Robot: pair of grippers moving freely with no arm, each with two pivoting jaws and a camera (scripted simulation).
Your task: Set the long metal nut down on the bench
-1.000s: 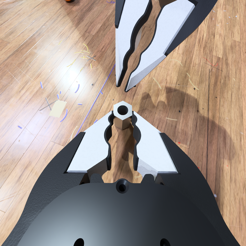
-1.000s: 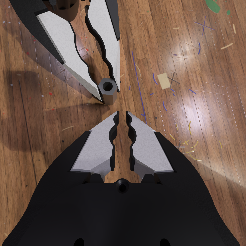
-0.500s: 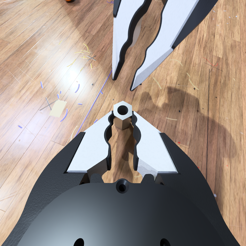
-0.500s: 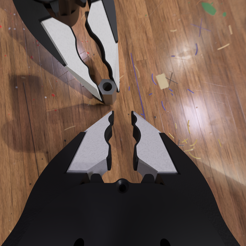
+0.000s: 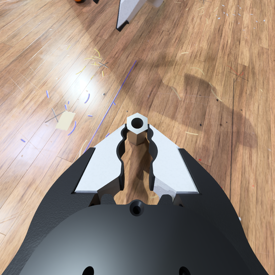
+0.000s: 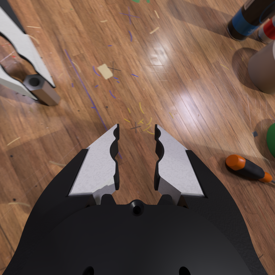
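Backing off is the main change: the right gripper (image 6: 136, 129), a second ago nose to nose with the nut and nearly pressed together, has drawn well away and swung toward the right side of the bench, its jaws now spread wide and empty. In the left wrist view only one of its white fingertips (image 5: 126, 13) shows at the top edge. The long metal nut (image 5: 136, 129) has not shifted in its hold. It stands upright, bore facing up, pinched at the very tips of the left gripper (image 5: 136, 126), hex flats against the dark pads. Seen from the right wrist view, the nut (image 6: 43, 92) looks to have its lower end at or just above the wood; I cannot tell whether it touches.

With the other tool out of the way, I judge the set-down to be free to finish: lower if needed, then open.

Below lies the bench (image 5: 193, 44), glossy planks marked with a long blue line (image 5: 113, 102), yellow and blue scribbles and a scrap of tan tape (image 5: 65, 121). Off to the right sit an orange-and-black screwdriver (image 6: 248, 168), a dark can with a blue band (image 6: 247, 20), a grey cylinder (image 6: 263, 70) and the edge of something green (image 6: 271, 139).
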